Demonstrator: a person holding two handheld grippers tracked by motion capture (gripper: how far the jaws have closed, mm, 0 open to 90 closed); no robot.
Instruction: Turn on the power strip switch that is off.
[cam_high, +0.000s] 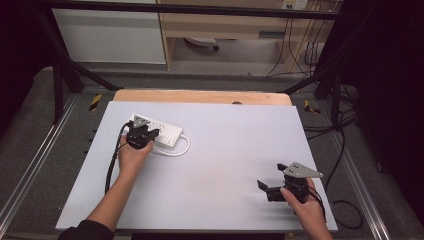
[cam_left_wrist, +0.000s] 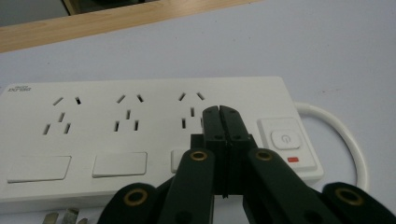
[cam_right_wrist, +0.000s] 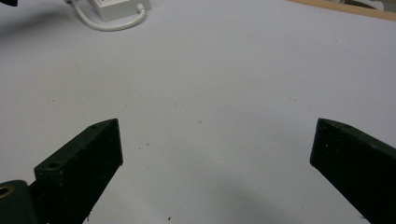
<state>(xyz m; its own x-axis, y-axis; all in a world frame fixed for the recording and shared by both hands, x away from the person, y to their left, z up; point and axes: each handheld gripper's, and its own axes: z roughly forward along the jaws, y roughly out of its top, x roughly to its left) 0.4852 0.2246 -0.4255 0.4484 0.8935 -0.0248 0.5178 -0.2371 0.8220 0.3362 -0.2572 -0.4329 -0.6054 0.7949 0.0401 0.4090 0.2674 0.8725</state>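
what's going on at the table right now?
A person works two handheld grippers over a pale table. The left gripper, jaws shut with nothing between them, is over a white power strip at the far left, its tips close beside the power button; whether it touches the strip is unclear. The strip's white cable loops to its right. The right gripper sits near the table's near right corner, jaws open and empty.

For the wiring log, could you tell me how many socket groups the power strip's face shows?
3 on the power strip: one at the left end, one in the middle, one beside the switch, partly behind the shut left tongs.
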